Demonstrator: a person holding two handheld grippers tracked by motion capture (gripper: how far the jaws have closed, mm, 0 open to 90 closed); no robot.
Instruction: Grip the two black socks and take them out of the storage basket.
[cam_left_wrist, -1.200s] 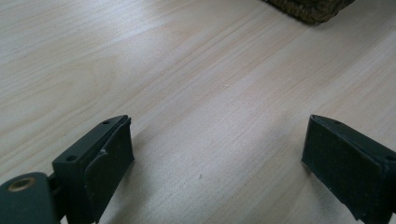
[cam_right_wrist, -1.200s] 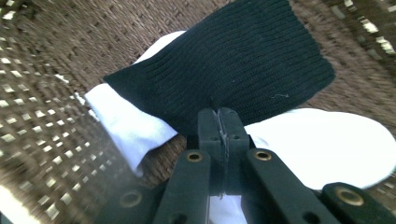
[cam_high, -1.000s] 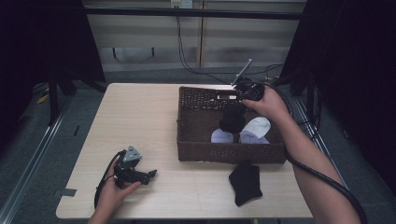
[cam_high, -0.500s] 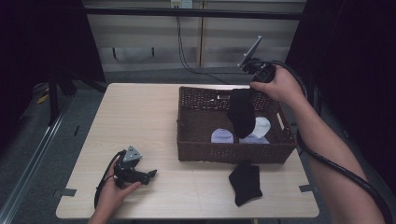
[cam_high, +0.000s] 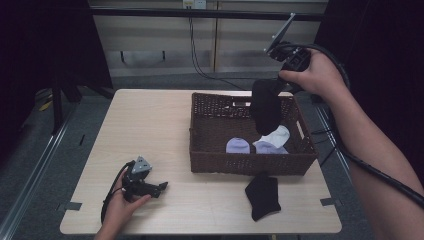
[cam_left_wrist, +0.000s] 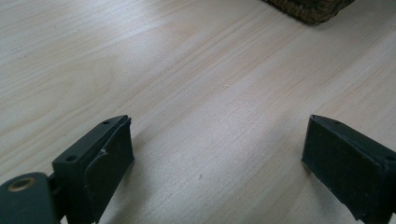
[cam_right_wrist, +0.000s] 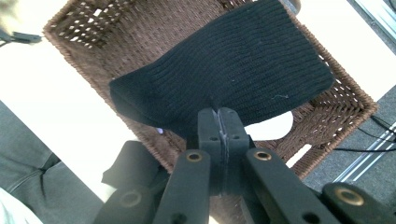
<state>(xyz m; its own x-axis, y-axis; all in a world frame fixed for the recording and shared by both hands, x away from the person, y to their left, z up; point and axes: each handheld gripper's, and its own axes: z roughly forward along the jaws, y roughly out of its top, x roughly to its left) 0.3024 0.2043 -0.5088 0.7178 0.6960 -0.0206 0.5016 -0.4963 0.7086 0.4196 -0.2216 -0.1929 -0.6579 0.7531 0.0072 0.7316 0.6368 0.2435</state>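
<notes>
Currently your right gripper (cam_high: 272, 90) hangs above the far right part of the basket (cam_high: 210, 150), its jaws pressed together on a black sock (cam_high: 265, 107). In the right gripper view the two jaws meet flat with the sock's knit edge (cam_right_wrist: 224, 88) pinched between them, and the rest of the sock drapes over the open basket below. The sock is clear of the basket floor and dangles over a white sock (cam_high: 276, 136) and two pale lilac socks (cam_high: 239, 145) that lie inside, toward the near right corner. A second black sock (cam_high: 262, 196) lies flat on the table (cam_high: 150, 120), just in front of the basket's near wall. Your left gripper (cam_high: 161, 187) rests on the table near its front left corner, well apart from the basket, jaws spread wide with bare wood between them in the left gripper view (cam_left_wrist: 219, 154).
</notes>
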